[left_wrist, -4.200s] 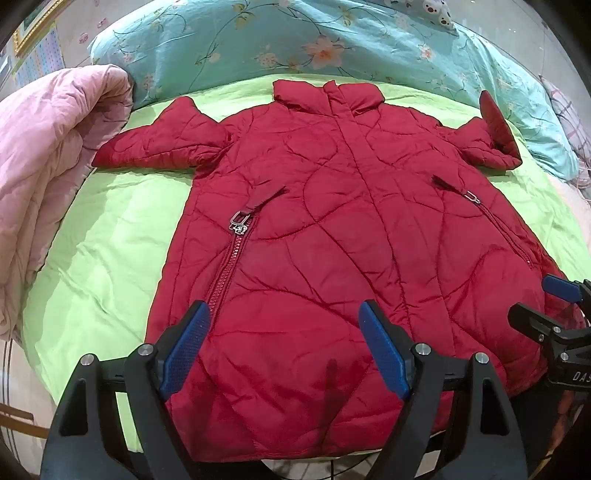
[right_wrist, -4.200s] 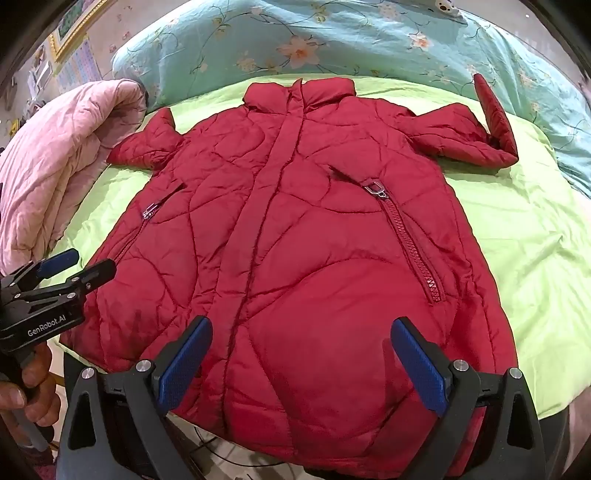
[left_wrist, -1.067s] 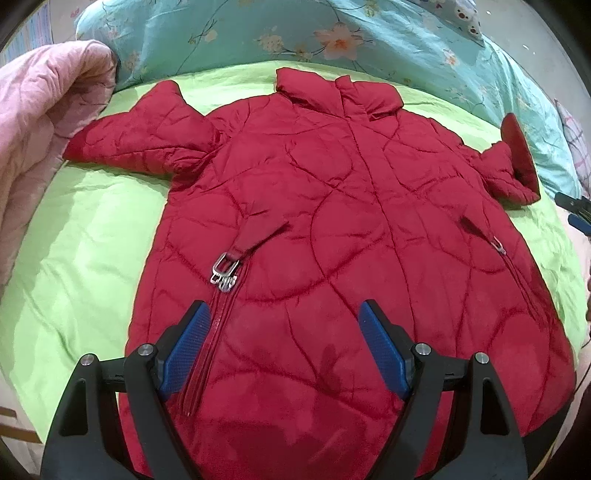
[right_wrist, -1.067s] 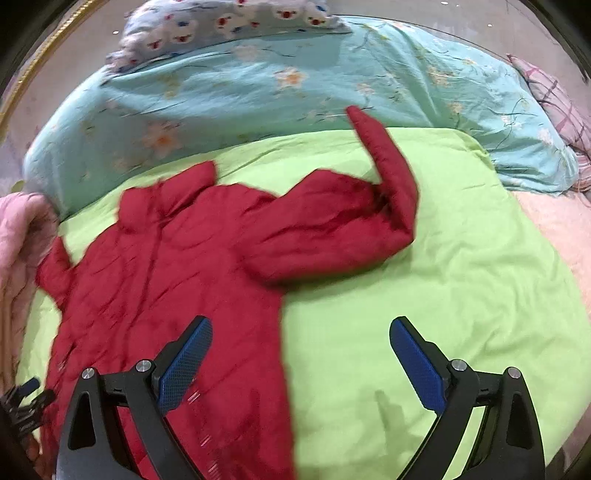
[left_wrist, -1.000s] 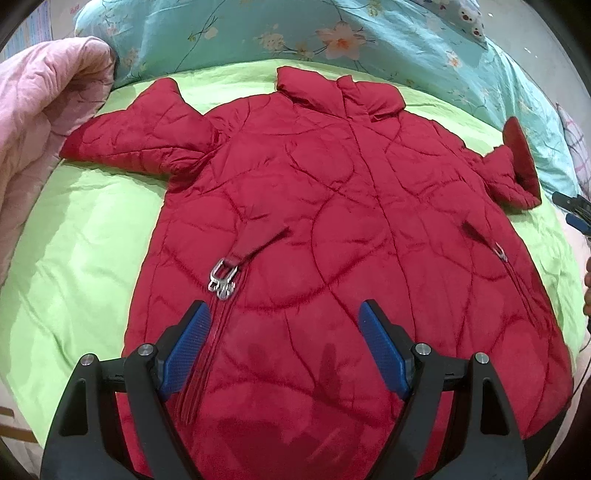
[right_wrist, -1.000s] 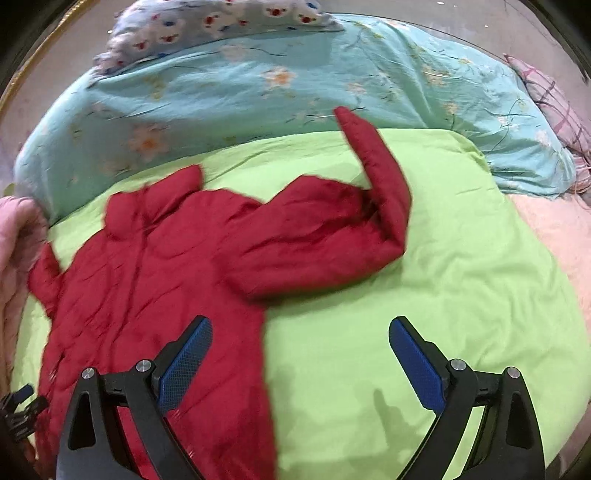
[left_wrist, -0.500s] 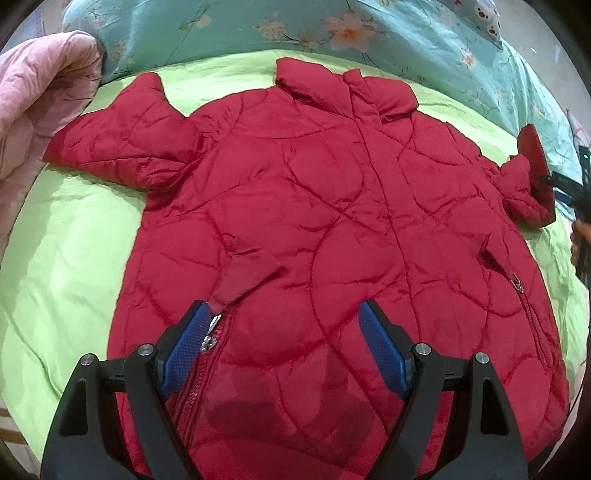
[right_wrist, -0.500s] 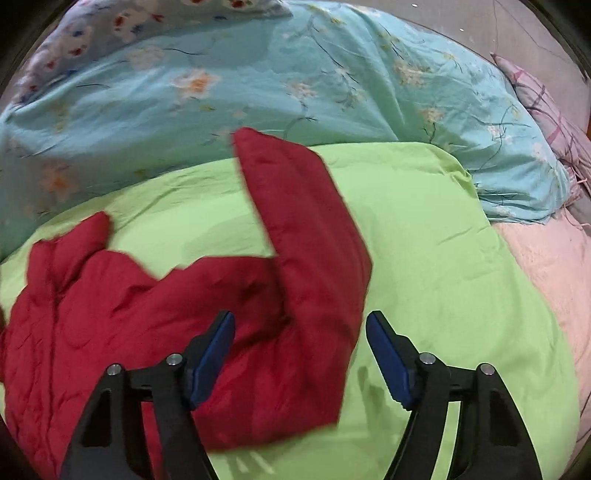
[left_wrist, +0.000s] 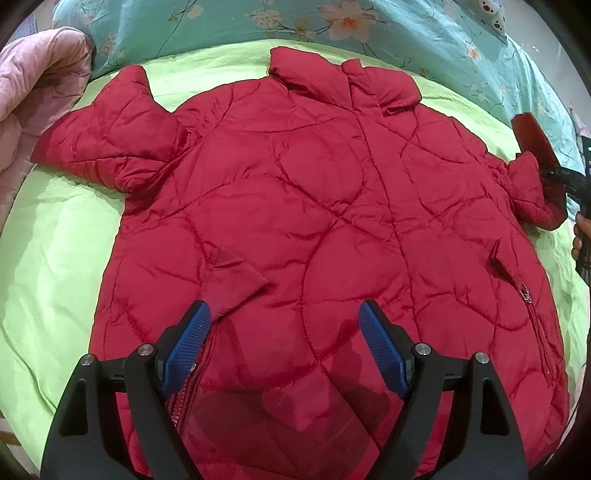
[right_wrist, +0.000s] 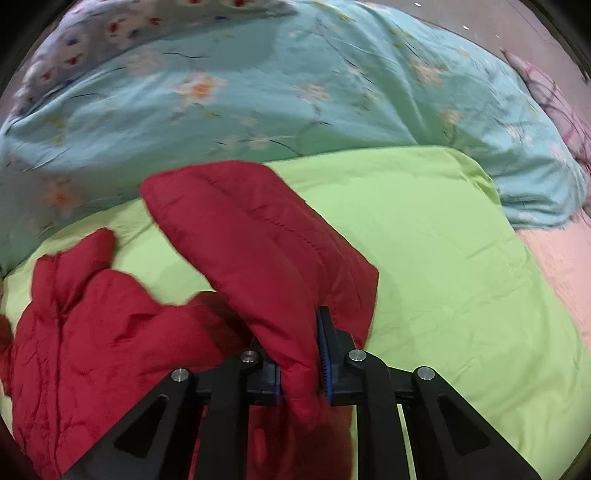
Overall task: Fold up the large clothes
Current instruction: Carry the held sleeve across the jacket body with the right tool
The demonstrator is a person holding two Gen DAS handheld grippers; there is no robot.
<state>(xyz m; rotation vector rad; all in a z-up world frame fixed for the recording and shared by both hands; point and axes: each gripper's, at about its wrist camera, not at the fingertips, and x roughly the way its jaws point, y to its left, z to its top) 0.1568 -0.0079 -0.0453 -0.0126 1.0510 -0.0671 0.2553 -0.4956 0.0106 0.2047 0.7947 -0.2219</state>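
A red quilted jacket [left_wrist: 314, 206] lies front up, spread on the green sheet [left_wrist: 51, 251], collar toward the pillows. My left gripper [left_wrist: 283, 314] hovers open over its lower front, beside the pocket flap [left_wrist: 232, 280], with nothing between its fingers. My right gripper [right_wrist: 301, 365] is shut on the folded-up right sleeve [right_wrist: 258, 236] near its elbow bend, blue pads pressing both sides of the fabric. In the left wrist view that right gripper [left_wrist: 569, 181] shows at the far right edge, holding the sleeve [left_wrist: 535, 147], with a hand just below.
A teal floral duvet [left_wrist: 221, 22] runs along the head of the bed, also seen as the teal duvet [right_wrist: 295, 81]. A pink quilt [left_wrist: 33, 92] is heaped at the left. Bare green sheet [right_wrist: 461, 277] lies right of the sleeve, pink bedding [right_wrist: 561, 258] beyond.
My right gripper swept across to the right sleeve and closed on it. My left gripper edged forward over the jacket, staying open.
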